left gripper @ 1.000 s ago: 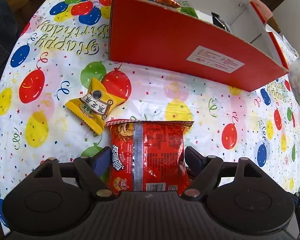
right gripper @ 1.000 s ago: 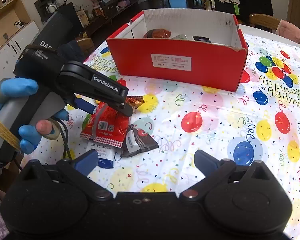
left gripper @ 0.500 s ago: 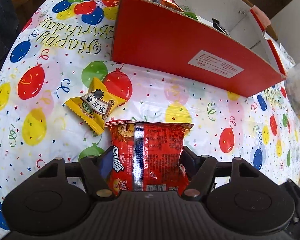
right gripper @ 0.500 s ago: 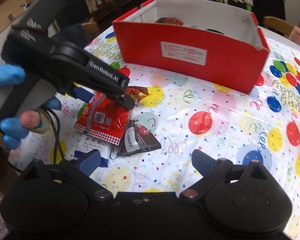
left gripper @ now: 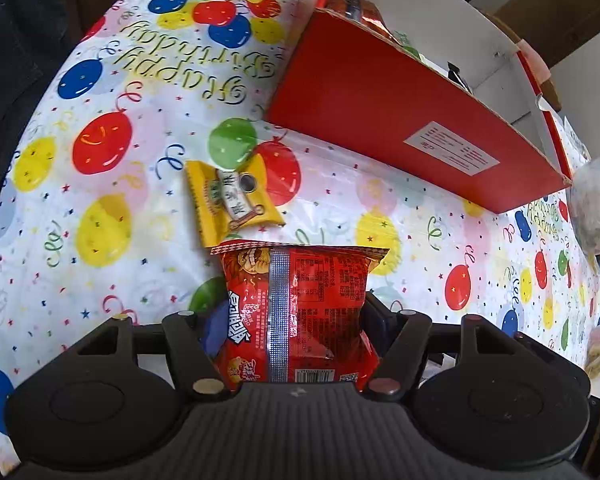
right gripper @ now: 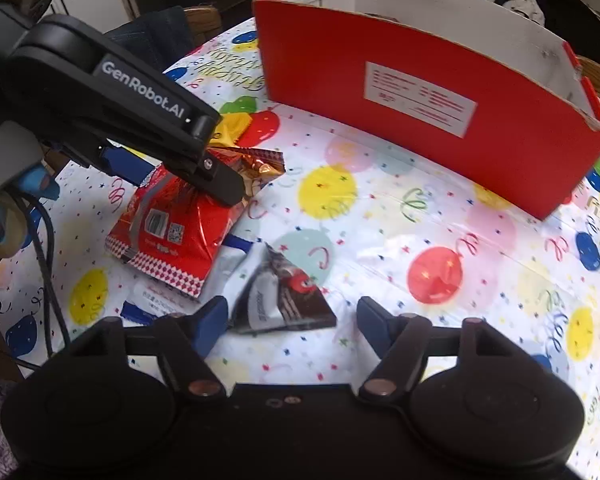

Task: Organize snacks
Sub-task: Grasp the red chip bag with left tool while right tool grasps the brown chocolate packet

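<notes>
From the left wrist view, the left gripper (left gripper: 290,320) has its jaws pressed on both sides of a red snack bag (left gripper: 296,312), which bulges between them and seems lifted off the balloon tablecloth (left gripper: 100,208). A yellow packet (left gripper: 230,204) still lies loose just beyond the bag, and the red box (left gripper: 400,116) beyond that already holds a few wrappers — so by my reading the sorting is partly done, with several snacks left. The cloth between bag and box wall is bare, and the wall's top edge is the one thing the bag would have to clear. From the right wrist view, the right gripper (right gripper: 288,320) hangs low over a dark triangular packet (right gripper: 284,296) with its jaws closing; the packet lies partly between them, but the pads do not yet press it. A white-and-blue packet (right gripper: 148,304) peeks out just beside it, under the held red bag's edge. To the right the tablecloth is open up to the box — the left gripper crowds the other side.
</notes>
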Action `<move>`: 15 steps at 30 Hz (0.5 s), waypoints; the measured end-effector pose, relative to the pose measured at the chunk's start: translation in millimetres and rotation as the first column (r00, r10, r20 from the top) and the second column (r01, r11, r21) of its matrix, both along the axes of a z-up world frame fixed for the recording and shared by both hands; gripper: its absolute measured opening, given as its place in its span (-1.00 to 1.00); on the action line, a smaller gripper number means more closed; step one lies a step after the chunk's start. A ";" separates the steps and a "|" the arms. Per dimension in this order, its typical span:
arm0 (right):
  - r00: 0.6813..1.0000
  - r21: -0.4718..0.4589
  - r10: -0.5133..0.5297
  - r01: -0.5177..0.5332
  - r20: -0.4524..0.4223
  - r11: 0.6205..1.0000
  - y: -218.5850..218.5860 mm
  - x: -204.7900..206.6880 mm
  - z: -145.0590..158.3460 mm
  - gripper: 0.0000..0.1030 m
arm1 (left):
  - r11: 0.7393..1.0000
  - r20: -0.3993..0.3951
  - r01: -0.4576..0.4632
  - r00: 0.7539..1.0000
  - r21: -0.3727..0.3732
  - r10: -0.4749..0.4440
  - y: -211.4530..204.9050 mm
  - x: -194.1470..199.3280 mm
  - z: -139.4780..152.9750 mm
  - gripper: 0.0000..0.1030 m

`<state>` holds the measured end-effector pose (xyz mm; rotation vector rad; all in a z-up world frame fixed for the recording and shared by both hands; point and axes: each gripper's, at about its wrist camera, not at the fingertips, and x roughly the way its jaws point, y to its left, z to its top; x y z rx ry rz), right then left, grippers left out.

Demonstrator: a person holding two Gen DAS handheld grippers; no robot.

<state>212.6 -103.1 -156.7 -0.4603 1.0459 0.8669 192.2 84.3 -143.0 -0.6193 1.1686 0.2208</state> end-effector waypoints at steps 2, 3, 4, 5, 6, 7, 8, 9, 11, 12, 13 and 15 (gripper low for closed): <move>1.000 0.002 0.011 -0.011 -0.007 1.000 3.5 -0.2 -1.0 0.16 | 1.000 0.001 -0.003 1.000 0.000 0.003 0.3 -0.7 1.7 0.30; 1.000 0.001 0.015 -0.015 -0.010 1.000 4.8 -0.2 -1.9 0.15 | 1.000 0.002 -0.003 1.000 0.002 0.003 0.0 -0.8 2.4 0.30; 1.000 0.002 0.017 -0.017 -0.008 1.000 5.6 -0.5 -2.4 0.15 | 1.000 0.002 -0.002 1.000 0.003 0.002 -0.2 -1.0 3.1 0.30; 1.000 0.004 0.018 -0.018 -0.008 1.000 6.0 -0.1 -2.4 0.13 | 1.000 0.002 -0.002 1.000 0.001 0.002 -0.5 -1.3 3.7 0.30; 1.000 0.007 0.020 -0.020 -0.009 1.000 6.0 -0.3 -2.3 0.12 | 1.000 0.004 0.000 1.000 0.000 0.000 -0.6 -1.7 4.7 0.30; 1.000 0.010 0.022 -0.022 -0.011 1.000 5.9 -0.7 -2.1 0.08 | 1.000 0.006 0.003 1.000 0.002 -0.003 -1.5 -1.6 5.6 0.30; 1.000 0.012 0.022 -0.022 -0.011 1.000 6.6 0.0 -2.5 0.06 | 1.000 0.008 0.005 1.000 0.004 -0.005 -2.3 -1.9 6.8 0.30; 1.000 0.014 0.022 -0.022 -0.011 1.000 6.4 0.4 -2.5 0.06 | 1.000 0.010 0.008 1.000 0.007 -0.008 -3.0 -1.9 7.5 0.30; 1.000 0.017 0.018 -0.017 -0.018 1.000 5.6 0.1 -2.0 0.03 | 1.000 0.014 0.014 1.000 0.008 -0.014 -3.9 -2.5 9.1 0.30; 1.000 0.018 0.015 -0.014 -0.019 1.000 4.6 0.2 -1.8 0.03 | 1.000 0.014 0.016 1.000 0.011 -0.016 -4.5 -2.6 10.1 0.30; 1.000 0.020 0.010 -0.010 -0.019 1.000 4.0 -0.1 -1.3 0.03 | 1.000 0.016 0.017 1.000 0.014 -0.017 -4.9 -3.0 11.1 0.30; 1.000 0.019 -0.001 0.001 -0.018 1.000 2.1 -0.2 -0.1 0.02 | 1.000 0.019 0.020 1.000 0.016 -0.020 -5.0 -3.5 13.3 0.30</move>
